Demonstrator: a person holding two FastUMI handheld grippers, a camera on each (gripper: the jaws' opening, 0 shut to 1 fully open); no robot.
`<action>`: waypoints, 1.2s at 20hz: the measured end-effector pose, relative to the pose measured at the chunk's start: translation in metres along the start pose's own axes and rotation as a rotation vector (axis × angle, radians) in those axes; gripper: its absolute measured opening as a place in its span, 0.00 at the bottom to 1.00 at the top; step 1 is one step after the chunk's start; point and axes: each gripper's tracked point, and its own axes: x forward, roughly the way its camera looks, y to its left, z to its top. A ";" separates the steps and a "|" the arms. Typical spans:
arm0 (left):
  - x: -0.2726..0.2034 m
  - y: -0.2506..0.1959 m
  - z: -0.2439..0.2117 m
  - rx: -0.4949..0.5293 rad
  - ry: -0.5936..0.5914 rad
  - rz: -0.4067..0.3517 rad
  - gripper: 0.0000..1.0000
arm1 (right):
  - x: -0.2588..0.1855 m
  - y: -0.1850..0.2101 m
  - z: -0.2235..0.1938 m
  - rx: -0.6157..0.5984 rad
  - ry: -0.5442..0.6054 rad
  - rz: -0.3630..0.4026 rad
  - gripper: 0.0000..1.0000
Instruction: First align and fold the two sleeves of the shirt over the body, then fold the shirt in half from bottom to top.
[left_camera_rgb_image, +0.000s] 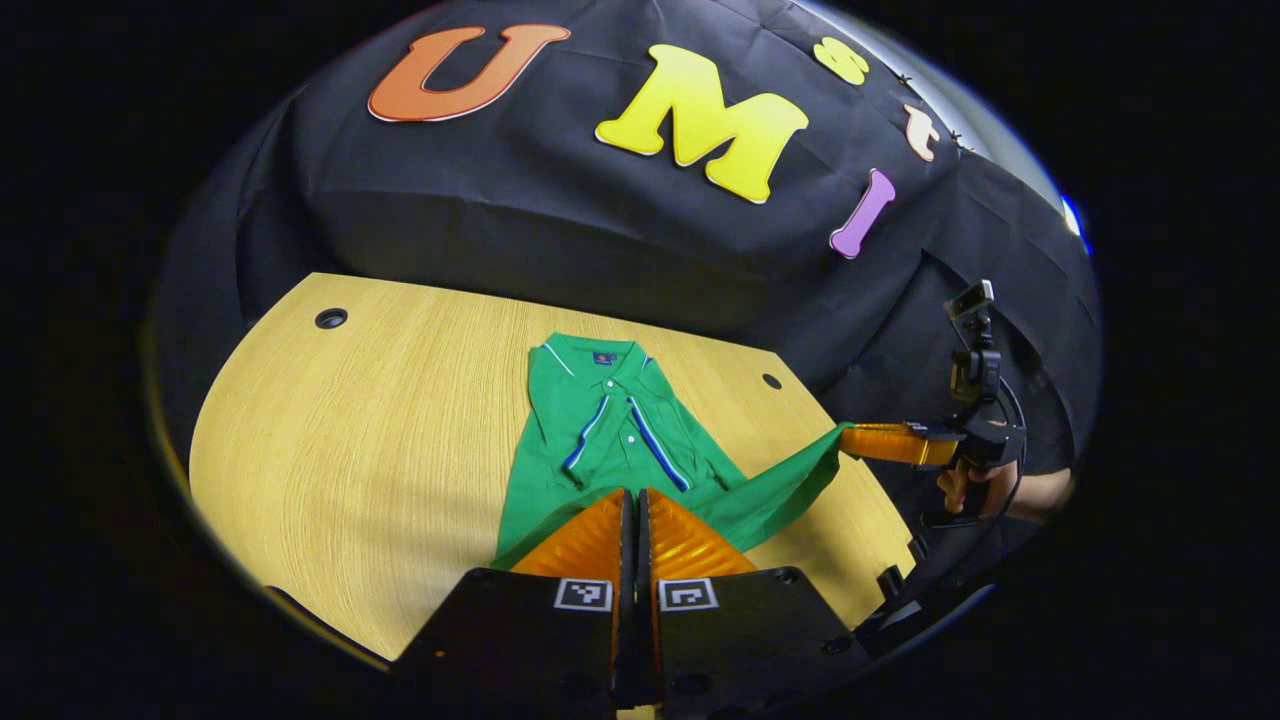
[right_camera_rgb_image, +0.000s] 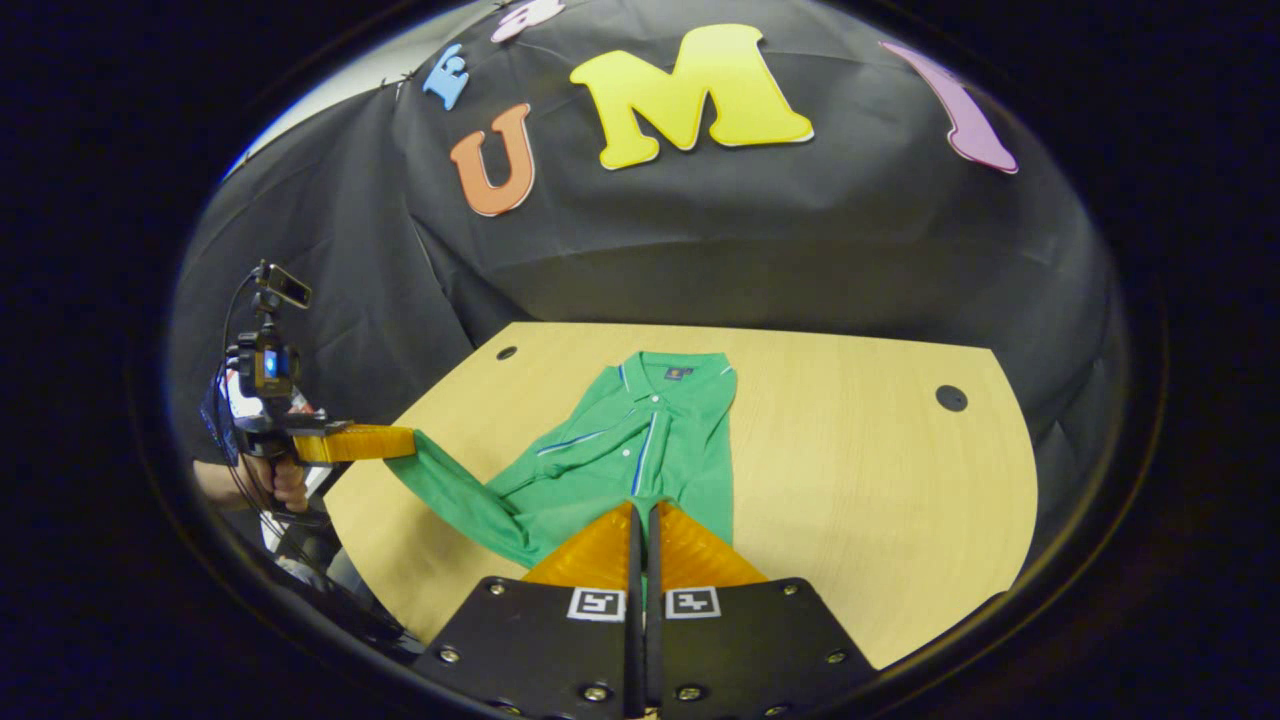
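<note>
A green polo shirt (left_camera_rgb_image: 610, 420) lies collar-away on the wooden table (left_camera_rgb_image: 380, 430), its striped sleeves folded across the body. In the left gripper view my left gripper (left_camera_rgb_image: 635, 495) is shut on the near hem at one bottom corner. The right gripper (left_camera_rgb_image: 845, 438) pinches the other bottom corner, which is pulled off to the right and raised. In the right gripper view the shirt (right_camera_rgb_image: 660, 440) runs from my right gripper (right_camera_rgb_image: 645, 508), shut on the hem, out to the left gripper (right_camera_rgb_image: 410, 442), which holds a stretched corner above the table edge.
The table (right_camera_rgb_image: 880, 470) has round cable holes (left_camera_rgb_image: 331, 318) (right_camera_rgb_image: 951, 398) near its far corners. A hand (left_camera_rgb_image: 965, 490) holds the right gripper's handle off the table's right edge. Black cloth hangs behind the table.
</note>
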 end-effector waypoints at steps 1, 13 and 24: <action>0.004 0.002 0.004 0.005 -0.004 0.001 0.03 | 0.003 -0.002 0.002 -0.003 -0.001 -0.003 0.00; 0.043 0.020 0.059 0.022 -0.051 -0.001 0.03 | 0.030 -0.027 0.059 0.000 -0.054 -0.071 0.00; 0.084 0.054 0.120 -0.023 -0.133 0.016 0.03 | 0.082 -0.053 0.120 -0.020 -0.111 -0.119 0.01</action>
